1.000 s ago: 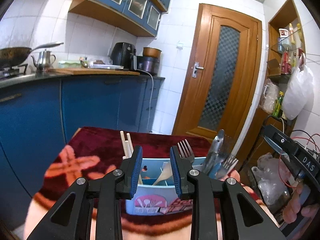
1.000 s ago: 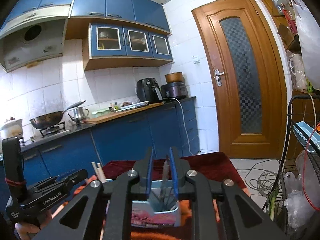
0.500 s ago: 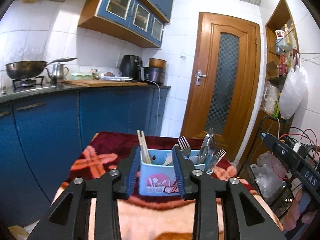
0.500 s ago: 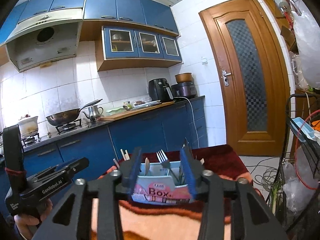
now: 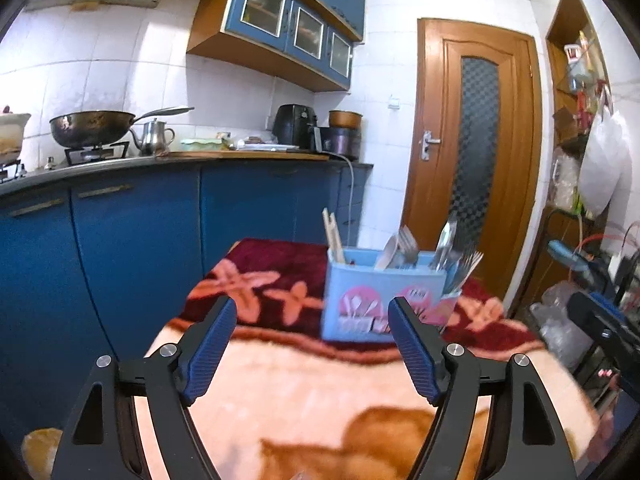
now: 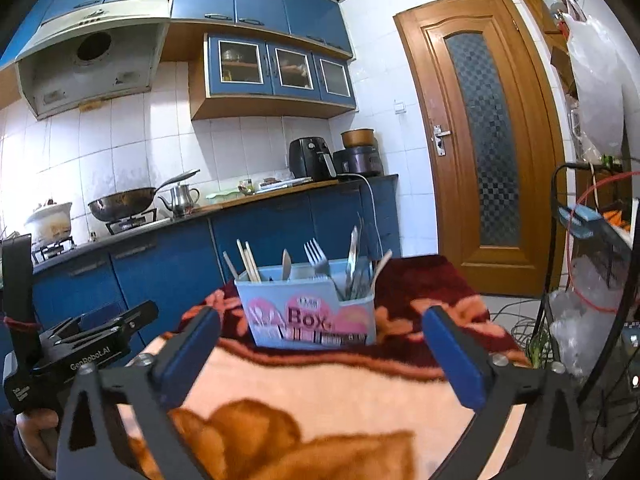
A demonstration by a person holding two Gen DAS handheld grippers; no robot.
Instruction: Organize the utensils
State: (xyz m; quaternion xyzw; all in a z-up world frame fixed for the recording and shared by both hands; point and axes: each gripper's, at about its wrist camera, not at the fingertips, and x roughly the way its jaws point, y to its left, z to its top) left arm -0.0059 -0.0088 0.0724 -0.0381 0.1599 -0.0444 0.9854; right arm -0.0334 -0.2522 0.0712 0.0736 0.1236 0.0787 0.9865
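Left tool (image 5: 312, 332) is spread wide, gripping nothing, above the blanket-covered tabletop (image 5: 304, 384). One light-blue utensil box (image 6: 308, 312) stands upright toward the tabletop's far end: two chopsticks (image 6: 249, 260) at its left, one fork (image 6: 318, 260) mid-box, clustered cutlery on the right, count unclear. Right tool (image 6: 320, 344) is likewise spread, empty.

Black gripper (image 5: 312, 344) frames, ribbed blue jaws
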